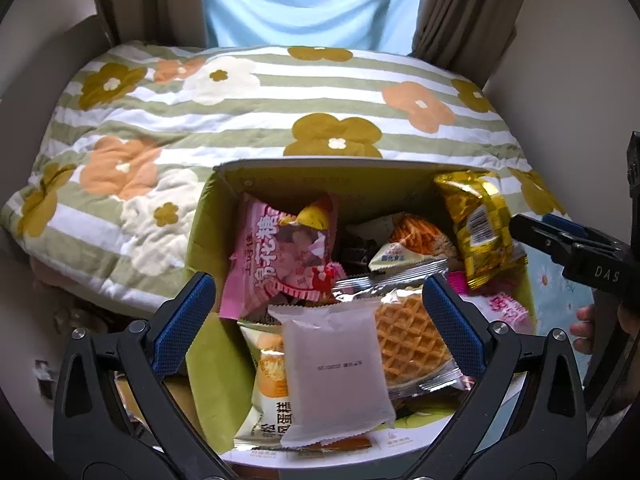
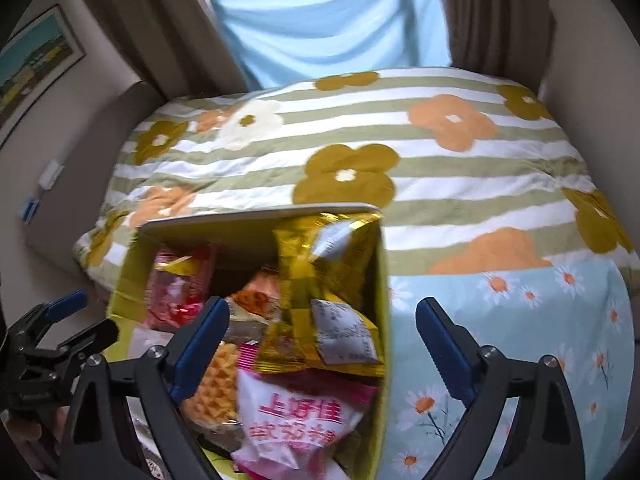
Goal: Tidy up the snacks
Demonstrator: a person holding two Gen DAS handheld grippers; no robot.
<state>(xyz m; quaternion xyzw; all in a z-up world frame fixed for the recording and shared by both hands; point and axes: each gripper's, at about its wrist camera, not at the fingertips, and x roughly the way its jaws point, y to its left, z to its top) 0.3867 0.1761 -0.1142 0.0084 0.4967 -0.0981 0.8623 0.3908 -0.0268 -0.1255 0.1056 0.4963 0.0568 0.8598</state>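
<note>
A yellow-green cardboard box [image 1: 320,166] stands on the bed with several snack packets in it. My left gripper [image 1: 318,284] hangs open above it. Under its fingers lie a cloudy white packet [image 1: 336,368], a waffle packet [image 1: 408,344] and a pink marshmallow bag [image 1: 276,256], none of them gripped. A gold packet [image 2: 320,280] leans on the box's right wall. My right gripper [image 2: 323,304] is open too, straddling that wall above the gold packet and a pink-and-white bag [image 2: 296,416]. Each gripper also shows at the edge of the other's view.
Behind the box lies a striped quilt [image 1: 280,100] with big flowers. A light blue daisy sheet [image 2: 520,340] covers the bed to the right. Brown curtains [image 1: 460,8] and a pale blue cloth [image 2: 340,24] hang at the back. A person's fingers [image 1: 584,320] hold the right gripper's handle.
</note>
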